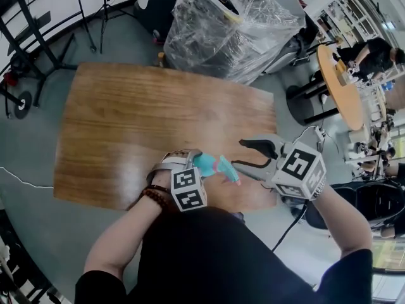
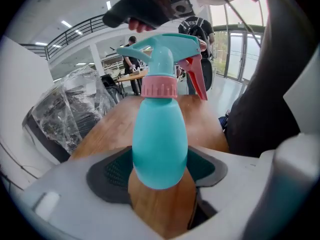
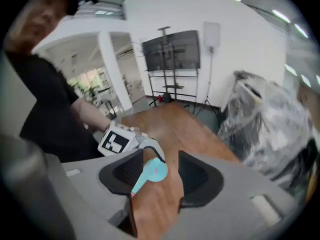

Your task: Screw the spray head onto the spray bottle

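Observation:
My left gripper (image 1: pixel 193 161) is shut on a teal spray bottle (image 2: pixel 160 139), which is held upright between its pads just above the wooden table (image 1: pixel 152 119). A teal spray head (image 2: pixel 167 46) with a pink collar (image 2: pixel 160 87) and a red trigger (image 2: pixel 198 76) sits on the bottle's neck. In the head view the bottle (image 1: pixel 207 164) points right, toward my right gripper (image 1: pixel 239 154). That gripper is open. Its jaws stand on either side of the spray head (image 3: pixel 150 174), which shows end-on, near the left pad and apart from the right one.
A bulky load wrapped in clear plastic (image 1: pixel 228 24) stands beyond the table's far edge. A round table (image 1: pixel 342 84) with people is at the right. Black stands (image 1: pixel 38 37) are on the floor at the far left. The person's body is close to the table's near edge.

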`<state>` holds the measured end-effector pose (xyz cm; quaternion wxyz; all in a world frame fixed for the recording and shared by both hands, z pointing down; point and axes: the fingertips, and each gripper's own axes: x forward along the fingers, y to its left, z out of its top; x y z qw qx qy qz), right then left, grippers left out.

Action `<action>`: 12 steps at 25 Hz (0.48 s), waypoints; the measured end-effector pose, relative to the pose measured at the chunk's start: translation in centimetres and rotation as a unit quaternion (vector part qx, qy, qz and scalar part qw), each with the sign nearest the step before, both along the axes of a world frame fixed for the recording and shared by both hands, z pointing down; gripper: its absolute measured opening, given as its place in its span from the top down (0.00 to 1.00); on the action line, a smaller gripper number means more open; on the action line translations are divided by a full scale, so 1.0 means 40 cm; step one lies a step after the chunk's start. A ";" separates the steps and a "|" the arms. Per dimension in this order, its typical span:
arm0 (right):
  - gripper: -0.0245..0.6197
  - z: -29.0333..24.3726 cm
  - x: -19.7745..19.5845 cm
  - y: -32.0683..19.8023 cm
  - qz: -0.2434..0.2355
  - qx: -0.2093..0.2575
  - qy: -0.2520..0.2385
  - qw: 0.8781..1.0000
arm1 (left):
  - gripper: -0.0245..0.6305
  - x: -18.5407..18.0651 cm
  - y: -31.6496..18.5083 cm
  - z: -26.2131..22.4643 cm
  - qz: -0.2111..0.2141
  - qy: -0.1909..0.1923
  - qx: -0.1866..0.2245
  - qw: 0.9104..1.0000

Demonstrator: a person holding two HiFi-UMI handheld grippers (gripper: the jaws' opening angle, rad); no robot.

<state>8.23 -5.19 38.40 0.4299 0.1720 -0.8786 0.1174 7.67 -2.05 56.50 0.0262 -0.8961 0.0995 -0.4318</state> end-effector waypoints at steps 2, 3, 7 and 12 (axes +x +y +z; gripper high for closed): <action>0.64 -0.011 0.013 0.030 -0.147 0.120 0.098 0.977 | 0.41 -0.002 0.006 -0.006 0.027 0.008 -0.006 1.000; 0.64 0.004 0.024 0.046 -0.216 0.179 0.150 0.948 | 0.41 -0.004 0.007 -0.008 0.038 0.009 -0.010 0.999; 0.64 0.089 0.032 0.117 -0.426 0.339 0.260 0.797 | 0.41 0.001 0.021 -0.024 0.071 0.017 -0.028 0.997; 0.64 0.120 -0.020 0.163 -0.522 0.402 0.250 0.710 | 0.41 0.020 0.045 -0.044 0.110 0.015 -0.034 0.993</action>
